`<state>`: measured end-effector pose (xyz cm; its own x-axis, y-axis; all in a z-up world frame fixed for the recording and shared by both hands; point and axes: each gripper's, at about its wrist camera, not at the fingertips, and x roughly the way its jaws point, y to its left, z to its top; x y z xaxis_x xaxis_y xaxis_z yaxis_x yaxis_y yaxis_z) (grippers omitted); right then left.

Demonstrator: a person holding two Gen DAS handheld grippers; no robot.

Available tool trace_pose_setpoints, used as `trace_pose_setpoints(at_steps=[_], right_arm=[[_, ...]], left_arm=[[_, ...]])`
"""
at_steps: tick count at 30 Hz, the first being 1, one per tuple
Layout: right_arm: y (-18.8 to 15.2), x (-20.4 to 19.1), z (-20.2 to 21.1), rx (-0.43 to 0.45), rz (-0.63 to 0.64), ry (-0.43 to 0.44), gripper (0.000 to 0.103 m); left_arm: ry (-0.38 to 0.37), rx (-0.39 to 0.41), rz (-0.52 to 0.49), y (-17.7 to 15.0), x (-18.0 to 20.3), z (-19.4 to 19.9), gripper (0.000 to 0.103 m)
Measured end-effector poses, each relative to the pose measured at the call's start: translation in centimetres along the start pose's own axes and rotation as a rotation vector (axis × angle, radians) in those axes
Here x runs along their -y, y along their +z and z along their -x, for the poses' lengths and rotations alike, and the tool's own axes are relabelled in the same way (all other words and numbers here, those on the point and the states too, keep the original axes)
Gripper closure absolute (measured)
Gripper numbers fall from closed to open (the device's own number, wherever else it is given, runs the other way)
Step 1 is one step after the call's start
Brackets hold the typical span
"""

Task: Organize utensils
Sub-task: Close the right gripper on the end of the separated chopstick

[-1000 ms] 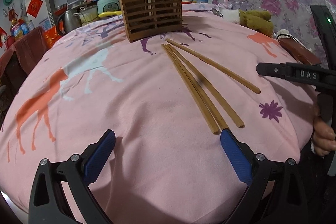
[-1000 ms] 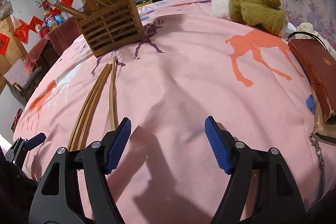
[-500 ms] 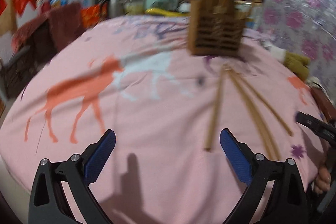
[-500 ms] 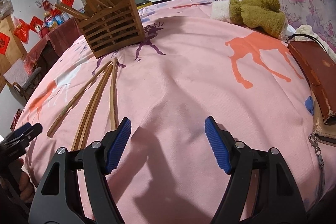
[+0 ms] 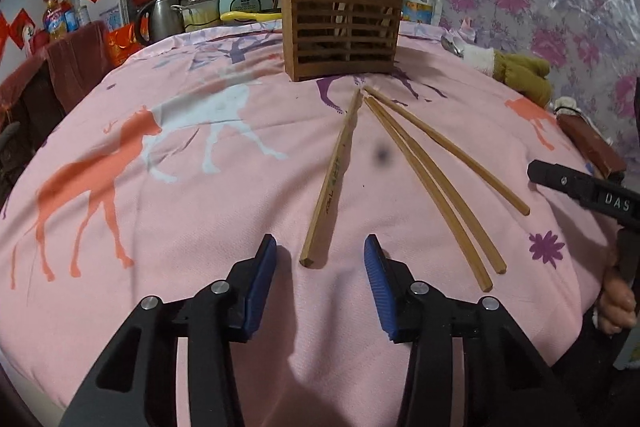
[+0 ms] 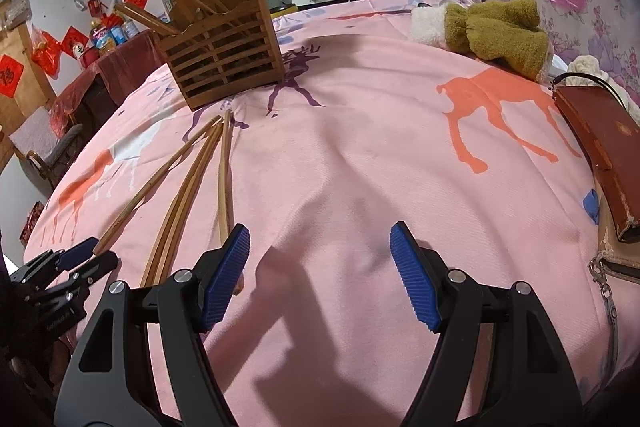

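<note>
- Step in hand: picking up one chopstick (image 5: pixel 334 174) with the left gripper (image 5: pixel 320 281). Its jaws are closing, the stick's near end just ahead of the pads, not yet gripped.
- Three more chopsticks (image 5: pixel 430 183) lie beside it on the cloth (image 5: pixel 160 227), below the holder (image 5: pixel 342 31).
- Right gripper (image 6: pixel 320 267) hovers, jaws apart, empty.
- Next move likely calls for edging forward so the pads straddle the stick, then clamping and lifting toward the holder.

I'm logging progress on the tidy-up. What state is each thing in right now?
Wooden holder: upright on the pink cloth, some chopsticks already standing in it.
Separated chopstick: lying flat, near end just ahead of the left gripper.
Three other chopsticks: lying loose, fanned out.
Left gripper: closing, nothing between its pads yet.
Right gripper: open, empty.
</note>
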<state>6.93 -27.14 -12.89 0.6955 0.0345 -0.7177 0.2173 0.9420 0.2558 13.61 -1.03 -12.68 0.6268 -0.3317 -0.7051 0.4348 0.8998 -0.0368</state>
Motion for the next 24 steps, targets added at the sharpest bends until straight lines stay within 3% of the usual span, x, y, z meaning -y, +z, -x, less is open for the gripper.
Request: trace_pose_setpoints(at_steps=[1, 3, 9, 20, 24], right_arm=[[0.0, -0.1, 0.0, 0.003, 0.004, 0.001, 0.032], [0.0, -0.2, 0.2, 0.009, 0.009, 0.003, 0.032], [-0.1, -0.9, 0.7, 0.035, 0.047, 0.017, 0.032], [-1.6, -4.6, 2.0, 0.072, 0.249, 0.090, 0.034], [-1.7, -4.9, 2.0, 0.060, 0.265, 0.102, 0.043]], left_arm=[[0.003, 0.002, 0.002, -0.1, 0.0, 0.1, 0.065], [-0.002, 0.003, 0.017, 0.0, -0.4, 0.2, 0.093], [0.034, 0.004, 0.089, 0.0, -2.5, 0.4, 0.093], [0.051, 0.011, 0.083, -0.2, -2.3, 0.4, 0.092], [0.048, 0.011, 0.082, -0.2, -2.3, 0.4, 0.089]])
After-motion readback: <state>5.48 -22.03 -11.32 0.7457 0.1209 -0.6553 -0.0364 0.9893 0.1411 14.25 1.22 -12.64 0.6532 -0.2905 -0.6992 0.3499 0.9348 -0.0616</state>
